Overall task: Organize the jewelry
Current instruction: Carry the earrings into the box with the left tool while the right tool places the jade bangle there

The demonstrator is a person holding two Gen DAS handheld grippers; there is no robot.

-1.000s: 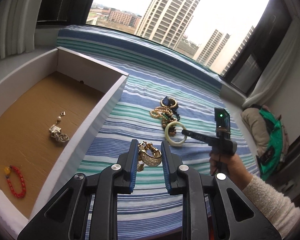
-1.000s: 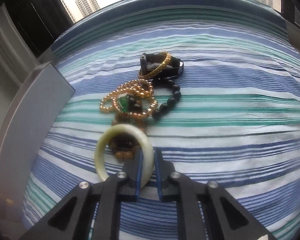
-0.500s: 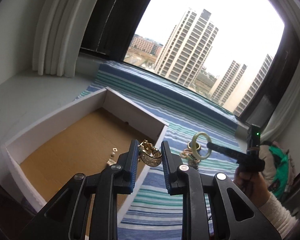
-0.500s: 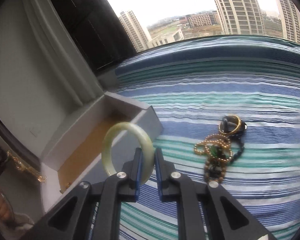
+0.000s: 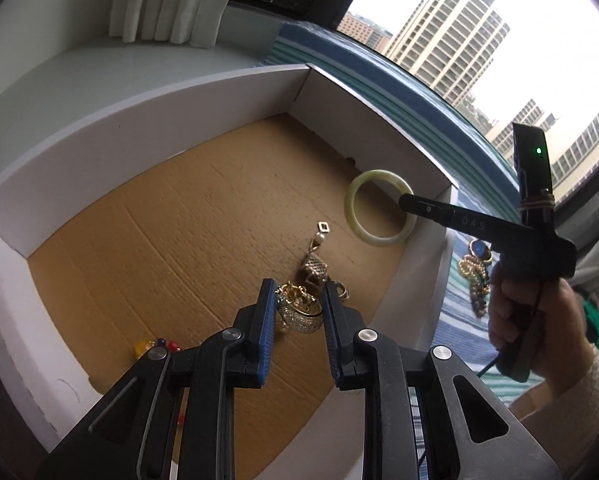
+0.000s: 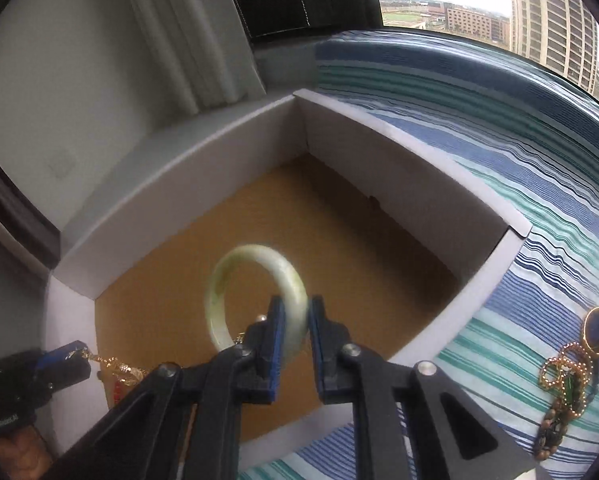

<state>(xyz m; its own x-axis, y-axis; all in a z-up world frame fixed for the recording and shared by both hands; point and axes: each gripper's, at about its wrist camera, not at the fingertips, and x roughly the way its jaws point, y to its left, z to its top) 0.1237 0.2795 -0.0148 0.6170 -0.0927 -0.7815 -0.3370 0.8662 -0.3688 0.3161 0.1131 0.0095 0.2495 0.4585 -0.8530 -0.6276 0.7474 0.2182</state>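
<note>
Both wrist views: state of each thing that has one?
Left tool: shut on gold bangle, over box.
Right tool: shut on jade bangle, held upright over box.
Box: open, some jewelry inside.
Charm: lying on box floor.
Jewelry pile: lying tangled on striped cloth, outside box.

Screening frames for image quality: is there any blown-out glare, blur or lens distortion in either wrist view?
Left wrist view: the sky behind the towers is blown out white, and the box wall bows from the fisheye. Right wrist view: the jade bangle is smeared by blur, as is the gold jewelry at lower left; the striped cloth curves strongly.
</note>
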